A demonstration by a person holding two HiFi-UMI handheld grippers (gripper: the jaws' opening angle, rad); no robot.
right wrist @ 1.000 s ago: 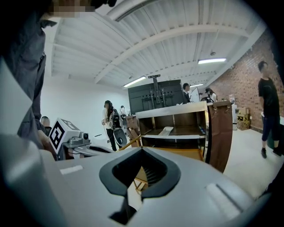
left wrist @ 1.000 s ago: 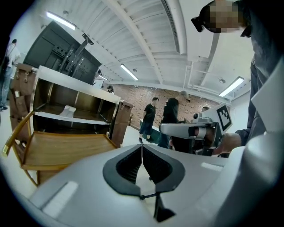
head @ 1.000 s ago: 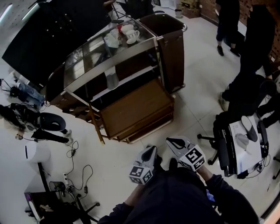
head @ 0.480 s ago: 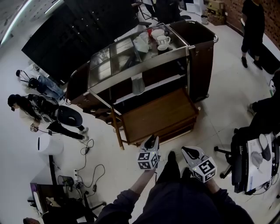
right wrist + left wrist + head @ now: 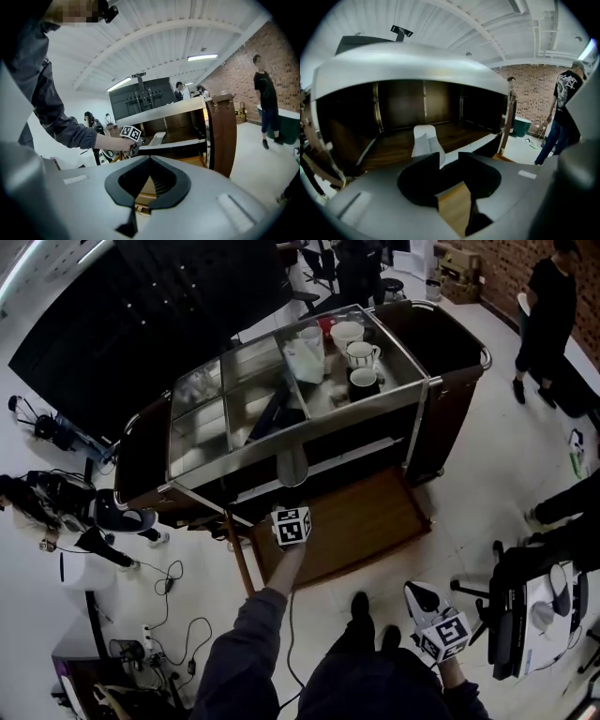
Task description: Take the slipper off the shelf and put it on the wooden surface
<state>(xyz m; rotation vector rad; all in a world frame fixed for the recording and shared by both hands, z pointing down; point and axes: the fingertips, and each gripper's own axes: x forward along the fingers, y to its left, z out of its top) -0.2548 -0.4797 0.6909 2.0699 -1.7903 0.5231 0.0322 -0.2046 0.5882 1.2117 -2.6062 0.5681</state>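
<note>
barely begun: the slipper [image 5: 425, 139] lies untouched on the shelf [image 5: 389, 151], the left gripper [image 5: 449, 160] just before it with fingers opening and empty, the right gripper [image 5: 150, 159] closed on nothing, the wooden surface [image 5: 364, 521] yet to receive it.

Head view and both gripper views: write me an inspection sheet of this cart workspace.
Surface: wooden surface, the cart's bottom deck, bare where visible.
Job's things: slipper lying on the middle shelf, untouched.
Clutter: cups and a white bundle on the cart top.
Grippers: left tongs at the shelf edge, jaws opening, nothing between them; right tongs held low, shut, empty.
Cables: loose cables on the floor left of the cart.
Surroundings: person standing beyond the cart; brick wall behind.
</note>
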